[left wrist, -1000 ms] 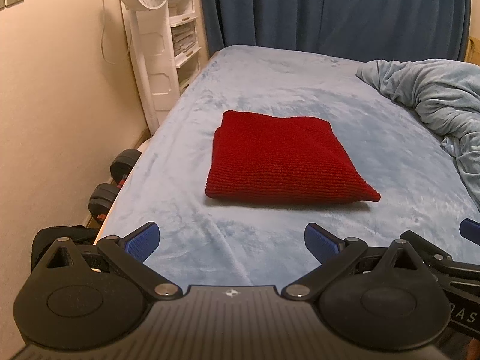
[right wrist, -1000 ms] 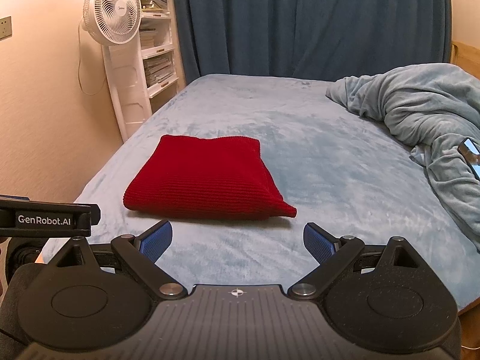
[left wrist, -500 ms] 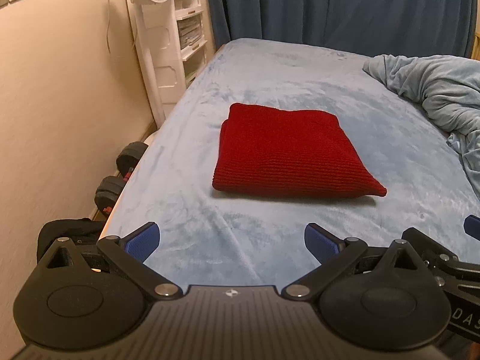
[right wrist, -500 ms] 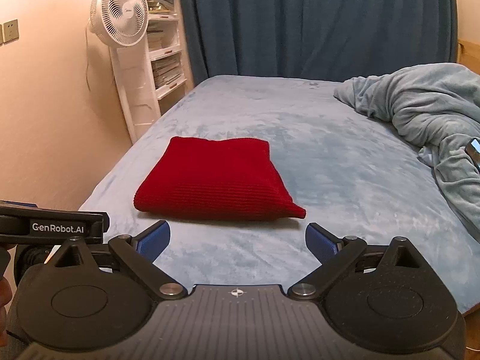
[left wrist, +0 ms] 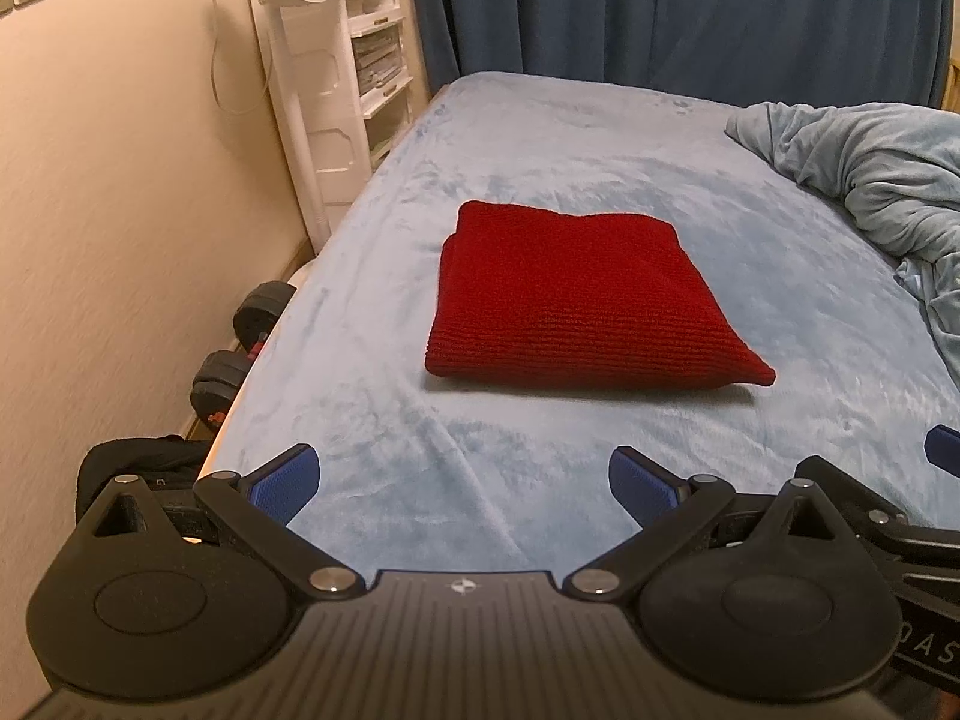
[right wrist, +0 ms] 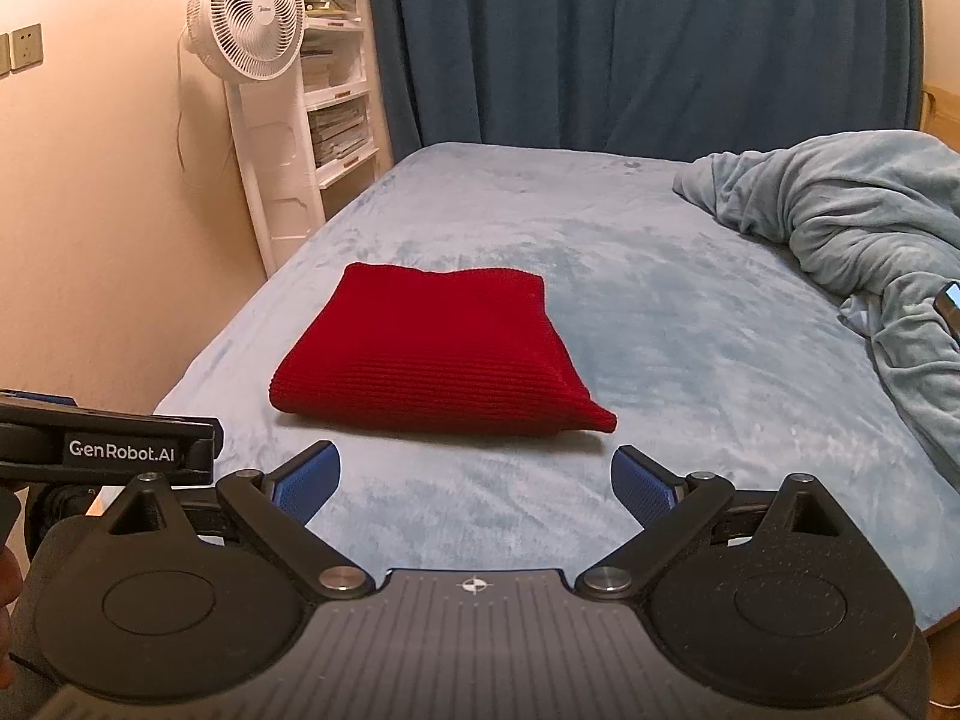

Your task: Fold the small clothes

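A red knitted garment point(left wrist: 576, 306) point(right wrist: 438, 354) lies folded into a flat rectangle on the light blue bed cover point(left wrist: 540, 138) point(right wrist: 690, 312). My left gripper point(left wrist: 462, 489) hangs open near the bed's front edge, well short of the garment, with nothing between its blue pads. My right gripper point(right wrist: 474, 483) is open too, just in front of the garment's near edge and apart from it. The left gripper's body point(right wrist: 102, 450) shows at the left of the right wrist view, and a blue fingertip of the right one point(left wrist: 943, 447) at the right edge of the left wrist view.
A rumpled light blue blanket point(right wrist: 852, 222) is heaped on the bed's right side, a phone point(right wrist: 948, 306) on it. A white standing fan point(right wrist: 246, 30) and shelves point(left wrist: 378, 54) stand by the left wall. Dumbbells point(left wrist: 240, 348) lie on the floor beside the bed.
Both grippers have drawn back and up a little from the garment and shifted right. The garment has not moved. Both stay open.
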A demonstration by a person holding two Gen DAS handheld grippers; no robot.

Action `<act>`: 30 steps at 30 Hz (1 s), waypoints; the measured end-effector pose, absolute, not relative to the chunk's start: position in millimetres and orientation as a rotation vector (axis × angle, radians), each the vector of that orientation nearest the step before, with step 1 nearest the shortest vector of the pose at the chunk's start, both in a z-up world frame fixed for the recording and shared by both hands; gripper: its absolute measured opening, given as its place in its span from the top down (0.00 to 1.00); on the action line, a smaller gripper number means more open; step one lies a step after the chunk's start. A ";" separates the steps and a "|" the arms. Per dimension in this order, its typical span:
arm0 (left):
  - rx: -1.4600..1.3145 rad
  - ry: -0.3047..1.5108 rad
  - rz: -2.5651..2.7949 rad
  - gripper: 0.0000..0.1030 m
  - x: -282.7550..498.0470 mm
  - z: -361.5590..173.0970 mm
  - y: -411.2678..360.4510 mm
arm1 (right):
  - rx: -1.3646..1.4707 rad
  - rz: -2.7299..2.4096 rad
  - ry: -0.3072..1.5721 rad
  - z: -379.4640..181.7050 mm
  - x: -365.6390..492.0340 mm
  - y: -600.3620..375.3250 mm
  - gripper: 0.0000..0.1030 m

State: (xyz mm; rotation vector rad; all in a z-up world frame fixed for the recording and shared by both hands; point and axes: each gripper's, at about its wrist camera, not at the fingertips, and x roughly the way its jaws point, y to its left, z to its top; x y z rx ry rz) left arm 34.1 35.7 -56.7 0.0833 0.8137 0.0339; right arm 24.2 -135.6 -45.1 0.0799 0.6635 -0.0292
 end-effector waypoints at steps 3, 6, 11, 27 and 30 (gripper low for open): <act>0.084 0.815 0.036 0.00 33.9 -57.1 35.3 | 0.079 -0.030 0.663 -45.2 24.0 -136.2 0.06; 0.085 0.813 0.035 0.00 34.0 -57.0 35.4 | 0.079 -0.029 0.665 -45.2 23.9 -136.2 0.06; 0.083 0.815 0.035 0.00 33.9 -56.9 35.1 | 0.078 -0.028 0.664 -45.0 24.2 -135.8 0.06; 0.095 0.815 0.033 0.00 33.3 -58.1 34.5 | 0.076 -0.024 0.666 -45.1 24.1 -137.0 0.06; 0.097 0.816 0.033 0.00 32.8 -58.4 34.1 | 0.075 -0.022 0.666 -45.7 24.1 -136.9 0.06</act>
